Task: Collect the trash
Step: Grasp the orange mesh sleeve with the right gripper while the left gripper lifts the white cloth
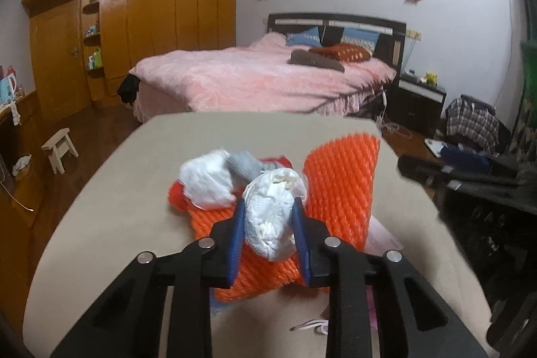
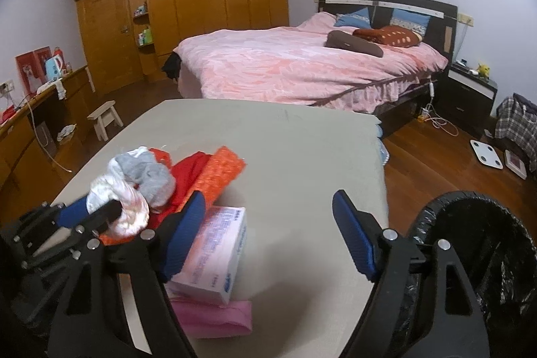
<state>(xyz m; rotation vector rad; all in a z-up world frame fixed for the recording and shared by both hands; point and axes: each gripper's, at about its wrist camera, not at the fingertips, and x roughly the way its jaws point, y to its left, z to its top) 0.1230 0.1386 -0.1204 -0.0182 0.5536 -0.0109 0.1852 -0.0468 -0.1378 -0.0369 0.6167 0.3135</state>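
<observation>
A: What has the left gripper (image 1: 268, 217) got?
B: Its blue pads pinch a crumpled white tissue wad (image 1: 273, 217), lying on orange foam netting (image 1: 339, 190) on the beige table (image 1: 100, 207).
A: And the right gripper (image 2: 268, 237)?
B: Spread wide, nothing between; its left pad is close to a pink box (image 2: 214, 250). The black-lined bin (image 2: 486, 257) stands at the table's right.

Crumpled white tissue (image 1: 268, 217), seemingly paper; ribbed orange foam netting (image 1: 339, 187); glossy wooden wardrobe (image 1: 161, 9).
</observation>
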